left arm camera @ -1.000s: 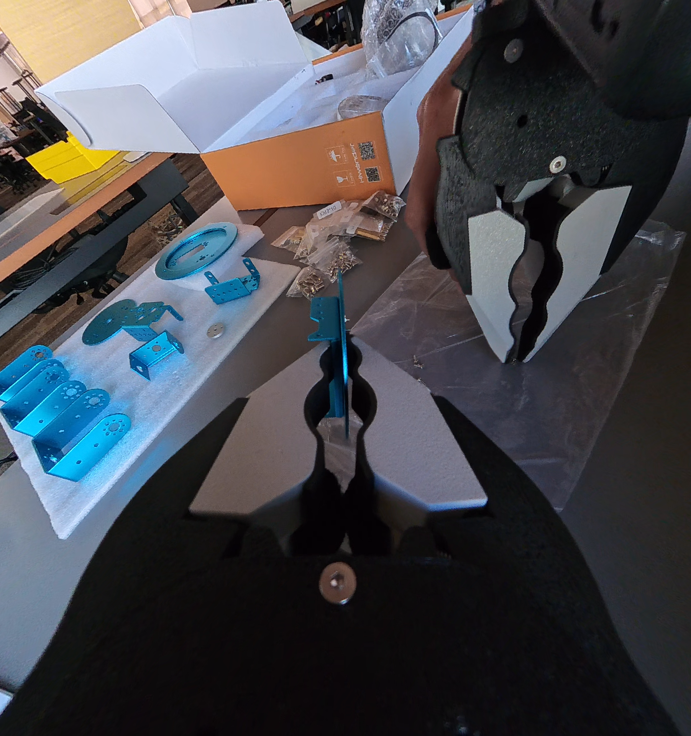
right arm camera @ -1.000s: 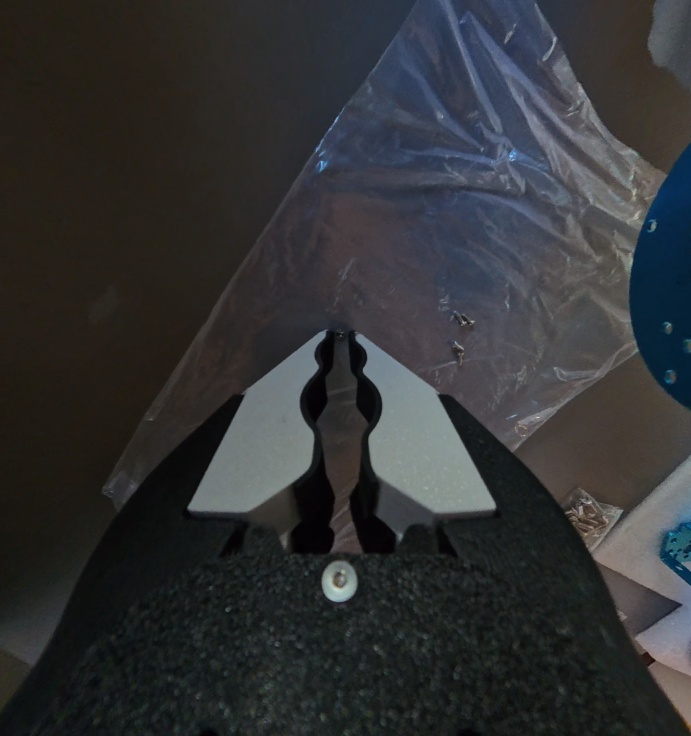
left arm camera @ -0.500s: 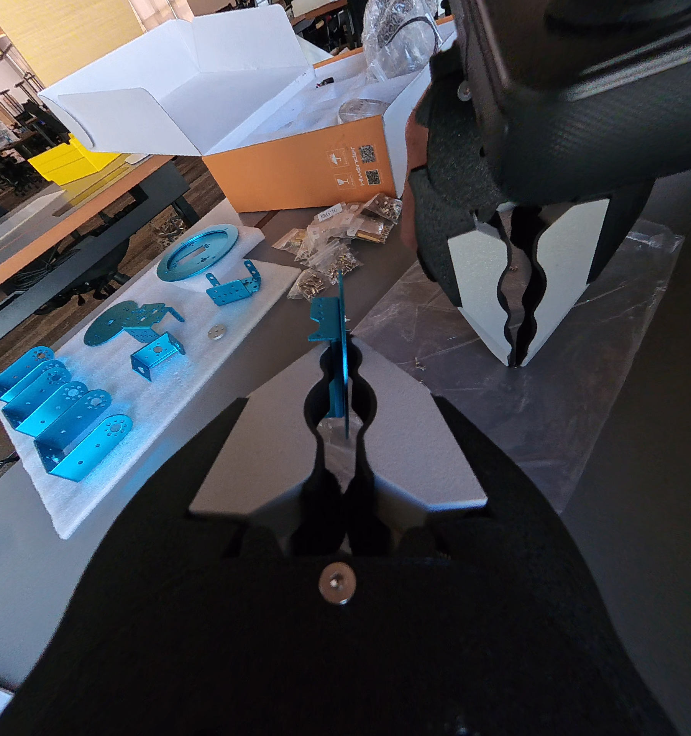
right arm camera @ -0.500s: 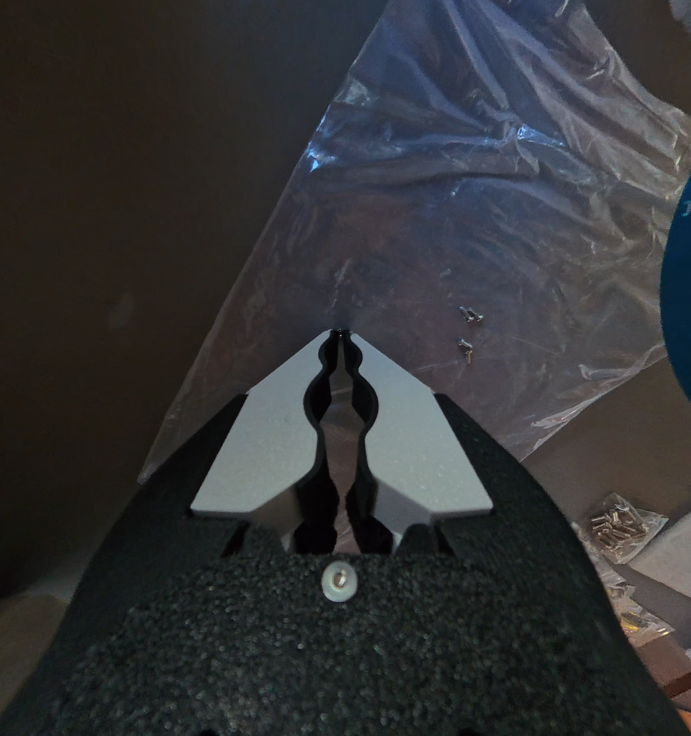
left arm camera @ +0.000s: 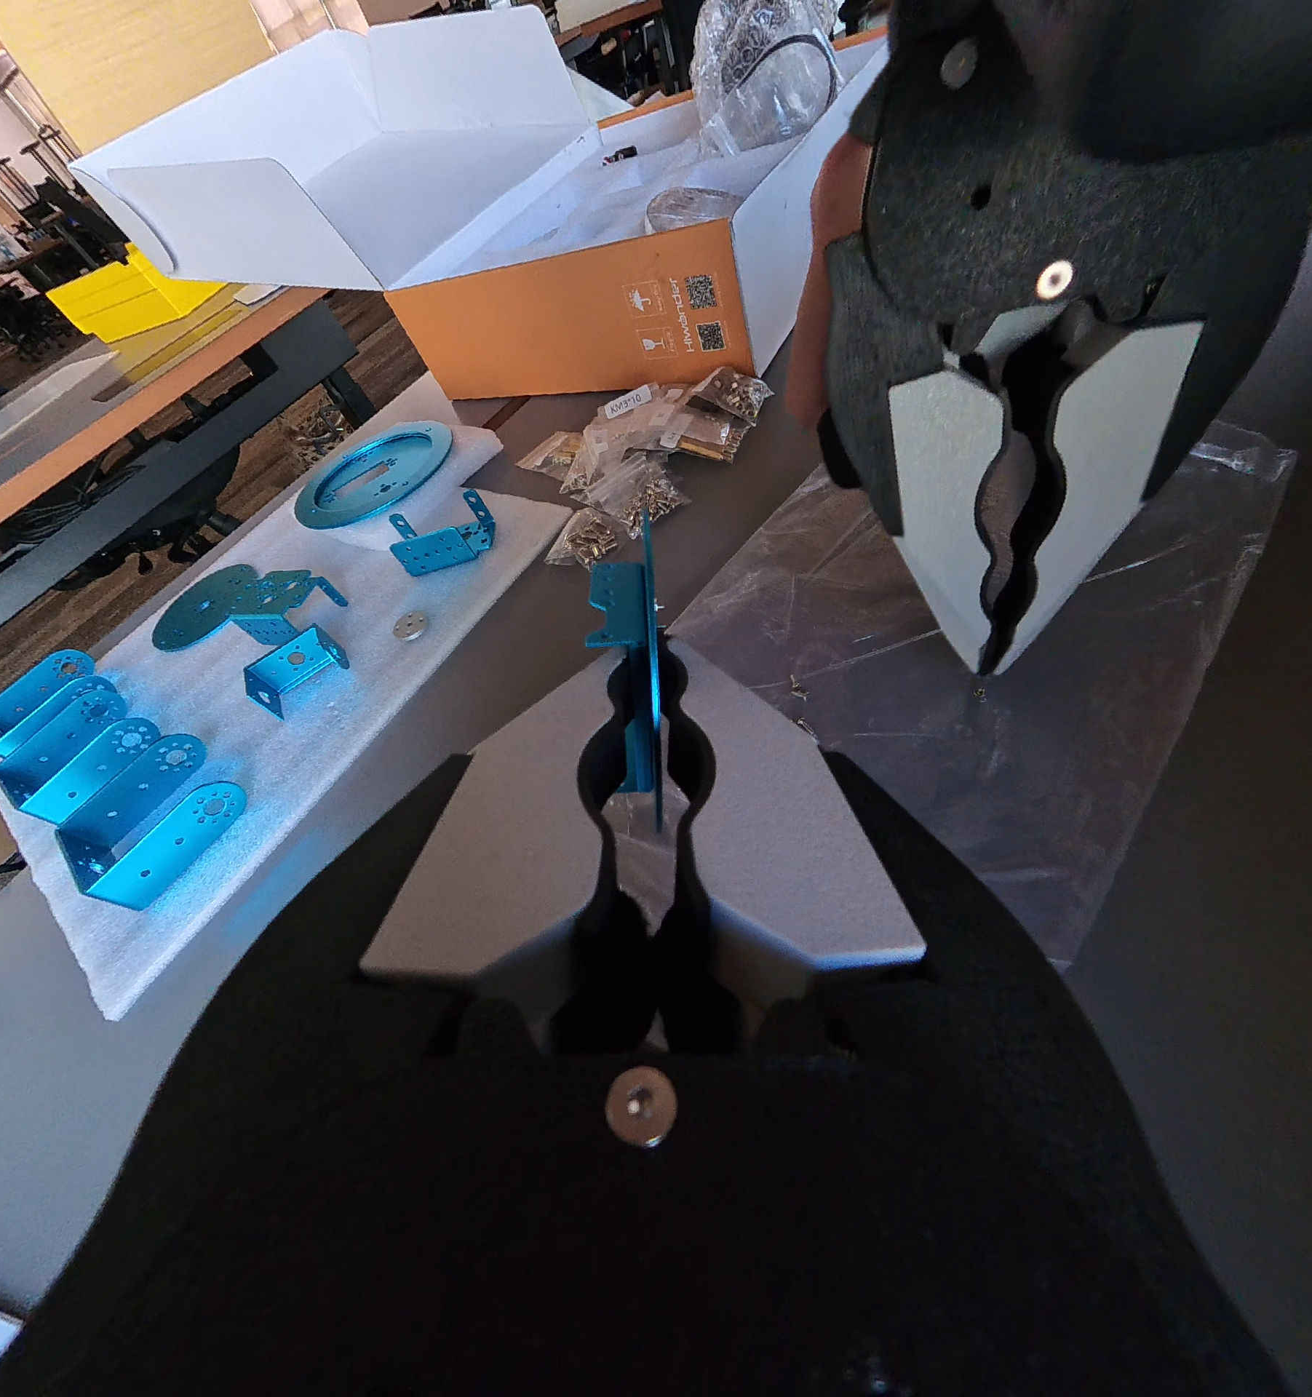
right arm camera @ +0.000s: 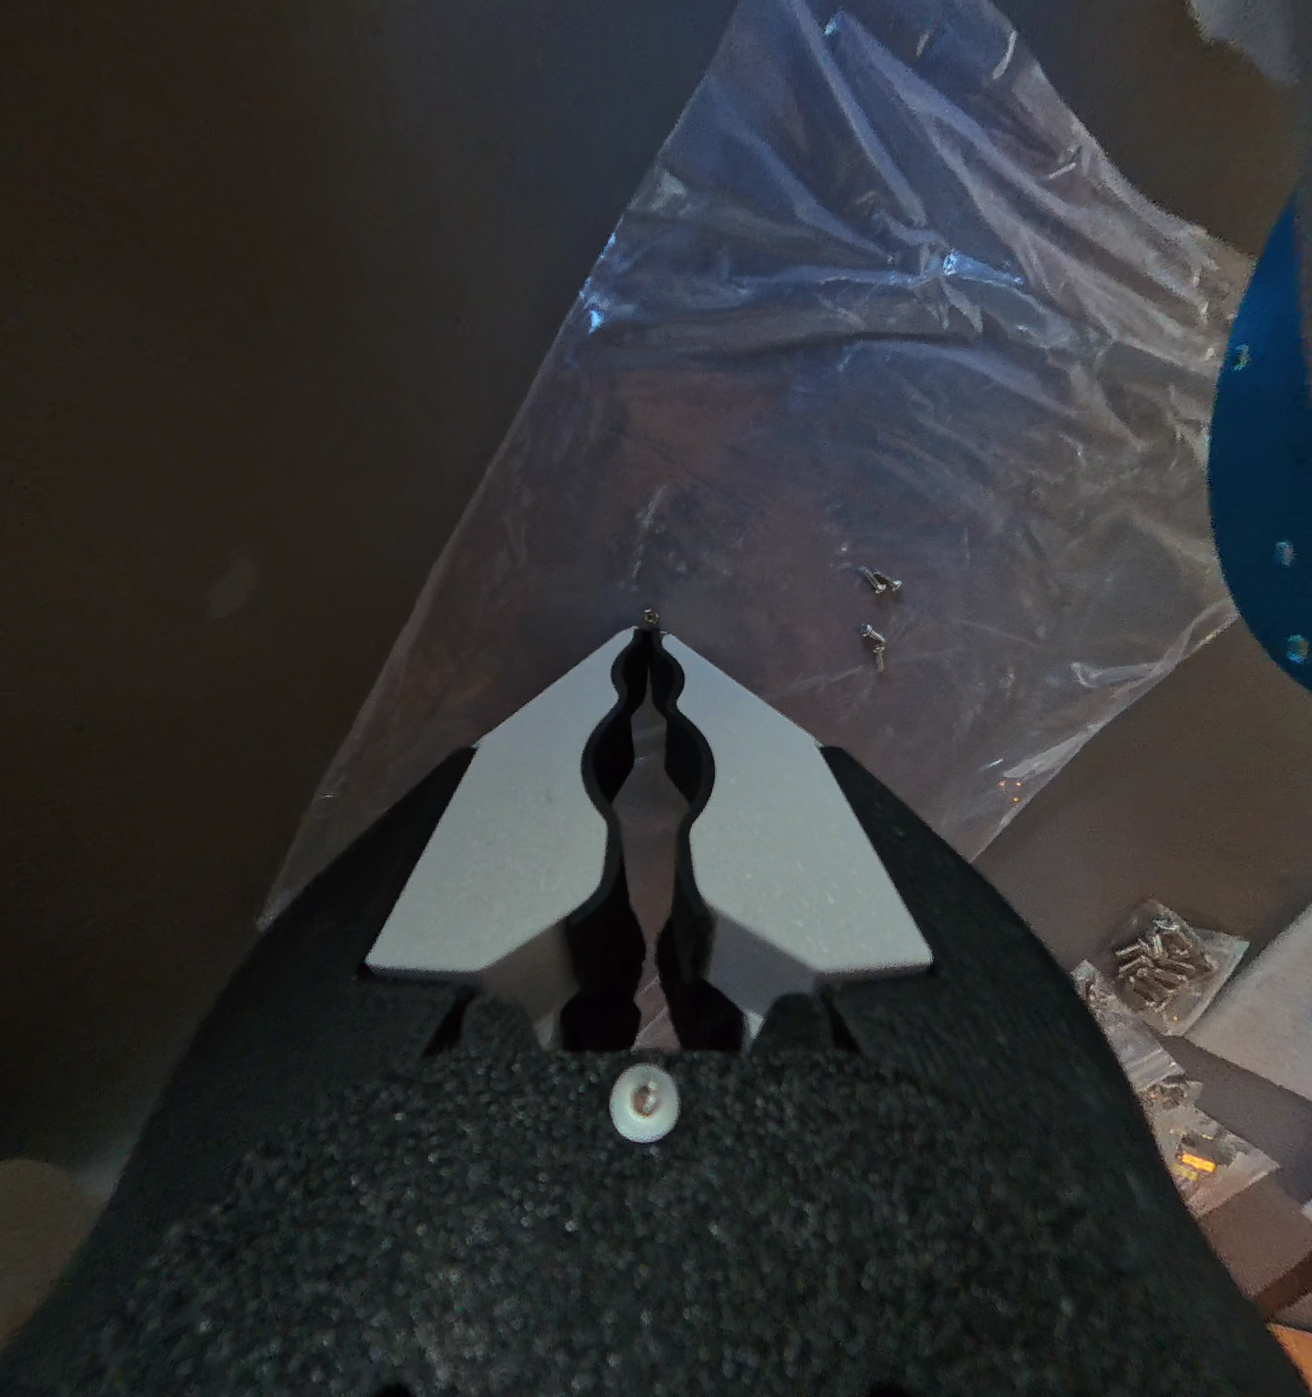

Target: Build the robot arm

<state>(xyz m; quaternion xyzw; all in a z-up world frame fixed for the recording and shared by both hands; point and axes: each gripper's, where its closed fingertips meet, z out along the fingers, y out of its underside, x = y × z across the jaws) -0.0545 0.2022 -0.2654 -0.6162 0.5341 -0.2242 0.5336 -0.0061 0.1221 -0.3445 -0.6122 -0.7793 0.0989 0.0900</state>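
The left gripper clamps an upright blue plate with its bracket steady, while the right gripper, above the clear plastic sheet, seems to pinch a tiny screw, best kept gently squeezed.

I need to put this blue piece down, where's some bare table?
Bare grey table lies left of the left gripper, below the white foam sheet. The sheet is crowded with blue brackets; screw bags crowd the orange box; loose screws dot the clear plastic sheet.
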